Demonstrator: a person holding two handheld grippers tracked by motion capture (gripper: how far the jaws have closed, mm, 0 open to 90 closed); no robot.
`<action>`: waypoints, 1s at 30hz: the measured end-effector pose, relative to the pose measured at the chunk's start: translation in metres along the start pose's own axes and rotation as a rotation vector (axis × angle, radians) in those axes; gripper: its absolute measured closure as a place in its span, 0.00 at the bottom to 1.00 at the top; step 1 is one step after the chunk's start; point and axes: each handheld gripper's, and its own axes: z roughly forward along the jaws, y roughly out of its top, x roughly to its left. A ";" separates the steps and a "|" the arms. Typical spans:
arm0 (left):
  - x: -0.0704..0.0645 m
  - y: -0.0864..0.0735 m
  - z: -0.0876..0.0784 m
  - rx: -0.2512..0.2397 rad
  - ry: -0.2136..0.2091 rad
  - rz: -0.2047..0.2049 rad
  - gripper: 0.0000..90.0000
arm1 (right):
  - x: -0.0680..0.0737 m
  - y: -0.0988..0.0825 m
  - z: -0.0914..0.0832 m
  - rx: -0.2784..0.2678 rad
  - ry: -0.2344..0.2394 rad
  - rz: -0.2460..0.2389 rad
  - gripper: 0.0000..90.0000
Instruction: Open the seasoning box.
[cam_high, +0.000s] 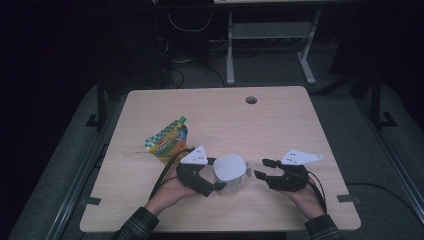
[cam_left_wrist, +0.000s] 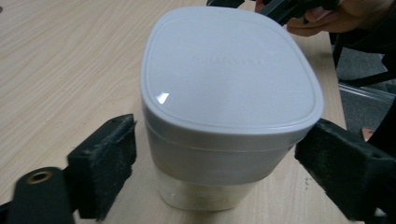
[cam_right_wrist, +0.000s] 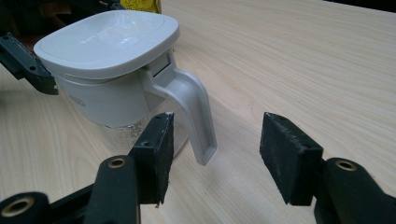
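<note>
Near the table's front edge stands the white-lidded jug (cam_high: 230, 172), between the wide-apart jaws of the left gripper (cam_high: 212, 175). Its handle (cam_right_wrist: 194, 109) points toward the right gripper (cam_right_wrist: 215, 156), also spread wide, holding nothing.

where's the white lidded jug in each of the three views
High view: the white lidded jug stands at the table's near middle, between the left claw and the right claw.
Left gripper view: the jug is centre frame, between the claw's open jaws.
Right gripper view: it sits upper left, handle toward the camera.
Shared landmark: the jug's white lid.
</note>
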 end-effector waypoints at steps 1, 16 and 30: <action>0.000 0.000 0.000 0.001 -0.002 0.001 0.16 | 0.000 0.000 0.000 0.000 0.000 -0.001 0.49; -0.001 0.002 -0.005 -0.005 -0.005 0.006 0.20 | -0.001 -0.001 0.000 0.005 0.000 -0.004 0.49; -0.003 0.008 -0.010 -0.026 0.002 -0.008 0.21 | -0.001 -0.002 0.000 0.006 -0.001 -0.004 0.48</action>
